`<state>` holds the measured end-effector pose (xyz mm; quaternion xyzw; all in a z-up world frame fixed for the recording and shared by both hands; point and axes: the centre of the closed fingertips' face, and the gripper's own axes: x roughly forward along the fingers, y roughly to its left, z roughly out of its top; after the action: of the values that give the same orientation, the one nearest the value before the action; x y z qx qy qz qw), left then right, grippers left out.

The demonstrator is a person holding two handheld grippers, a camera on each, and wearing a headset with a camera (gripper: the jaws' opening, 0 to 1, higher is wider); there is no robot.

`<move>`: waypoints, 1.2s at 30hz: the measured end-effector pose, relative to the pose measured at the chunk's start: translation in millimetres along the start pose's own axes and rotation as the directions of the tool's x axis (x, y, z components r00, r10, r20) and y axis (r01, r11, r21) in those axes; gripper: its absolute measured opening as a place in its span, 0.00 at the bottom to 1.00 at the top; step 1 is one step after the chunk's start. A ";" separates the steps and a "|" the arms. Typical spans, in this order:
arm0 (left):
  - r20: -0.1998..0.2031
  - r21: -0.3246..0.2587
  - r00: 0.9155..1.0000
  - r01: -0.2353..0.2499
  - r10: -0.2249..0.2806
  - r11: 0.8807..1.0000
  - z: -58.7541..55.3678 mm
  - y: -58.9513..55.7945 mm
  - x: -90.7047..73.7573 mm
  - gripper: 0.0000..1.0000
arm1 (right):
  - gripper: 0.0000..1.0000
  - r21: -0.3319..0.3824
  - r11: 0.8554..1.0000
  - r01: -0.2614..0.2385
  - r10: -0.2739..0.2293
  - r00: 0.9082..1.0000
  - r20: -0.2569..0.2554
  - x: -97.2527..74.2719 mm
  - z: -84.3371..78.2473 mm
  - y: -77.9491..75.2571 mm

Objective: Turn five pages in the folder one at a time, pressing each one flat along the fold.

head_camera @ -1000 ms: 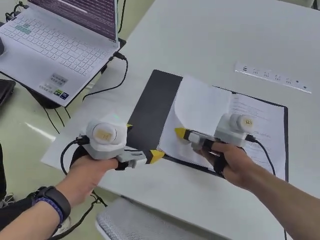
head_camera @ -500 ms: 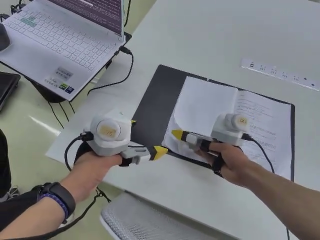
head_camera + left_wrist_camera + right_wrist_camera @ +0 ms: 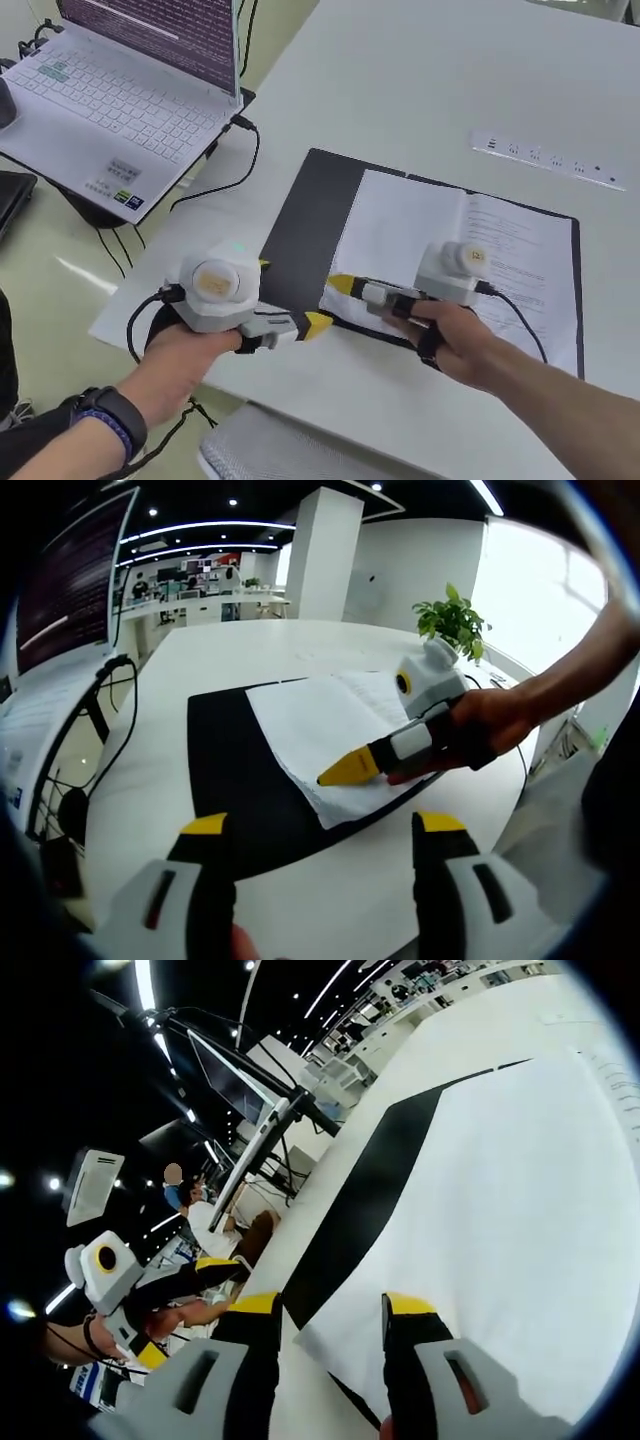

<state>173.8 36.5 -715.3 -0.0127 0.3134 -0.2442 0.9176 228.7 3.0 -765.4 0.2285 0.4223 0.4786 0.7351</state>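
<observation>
A black folder [image 3: 300, 215] lies open on the white table. A blank white page [image 3: 400, 230] rests nearly flat over its left half, and a printed page [image 3: 520, 255] covers the right half. My right gripper [image 3: 340, 285] points left at the blank page's lower left corner, low over the sheet. In the right gripper view its jaws [image 3: 333, 1305] stand a little apart, with the page [image 3: 520, 1210] and the black cover [image 3: 380, 1180] showing between them. My left gripper [image 3: 290, 295] hovers open at the folder's near left edge, holding nothing; its own view faces the right gripper [image 3: 350, 767].
An open laptop [image 3: 120, 100] sits at the far left with cables [image 3: 215, 175] trailing toward the folder. A white power strip [image 3: 545, 158] lies at the back right. The table's near edge runs just below the grippers, above a grey chair seat [image 3: 270, 450].
The blank page, arched up a second ago, has settled flatter onto the left side. My right gripper slid left and nearer, toward the page's corner. The left gripper has barely shifted.
</observation>
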 end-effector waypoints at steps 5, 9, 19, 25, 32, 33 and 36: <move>-0.005 0.012 1.000 0.012 -0.012 1.000 1.0 -5.3 3.6 0.72 | 0.44 -0.021 1.000 0.001 -0.001 1.000 0.017 -13.9 6.4 2.5; -0.002 0.016 1.000 0.026 -0.026 1.000 5.5 -12.3 8.4 0.71 | 0.46 -0.070 0.997 0.013 -0.012 1.000 0.026 -32.0 11.6 4.8; -0.014 0.055 0.998 0.065 -0.064 0.996 16.2 -27.0 29.0 0.63 | 0.44 -0.135 0.988 0.069 -0.058 0.995 0.084 -86.5 20.9 -9.8; -0.024 0.061 0.997 0.080 -0.078 0.995 20.4 -29.7 43.7 0.58 | 0.43 -0.125 0.986 0.109 -0.090 0.985 0.148 -117.2 34.5 -19.6; -0.071 0.069 0.993 0.100 -0.095 0.993 11.8 -36.1 62.7 0.51 | 0.41 -0.097 0.985 0.141 -0.119 0.972 0.201 -141.6 37.1 -30.4; -0.073 0.070 0.993 0.100 -0.095 0.992 10.8 -36.0 64.2 0.51 | 0.41 -0.095 0.985 0.142 -0.120 0.972 0.203 -142.6 36.6 -31.0; -0.094 0.055 0.990 0.109 -0.103 0.993 5.1 -38.9 71.7 0.49 | 0.41 -0.079 0.986 0.148 -0.129 0.969 0.211 -148.8 33.1 -33.2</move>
<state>208.7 -31.1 -745.2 0.0092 0.3461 -0.3024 0.8881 245.8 -142.6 -712.3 0.2117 0.3362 0.4193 0.8163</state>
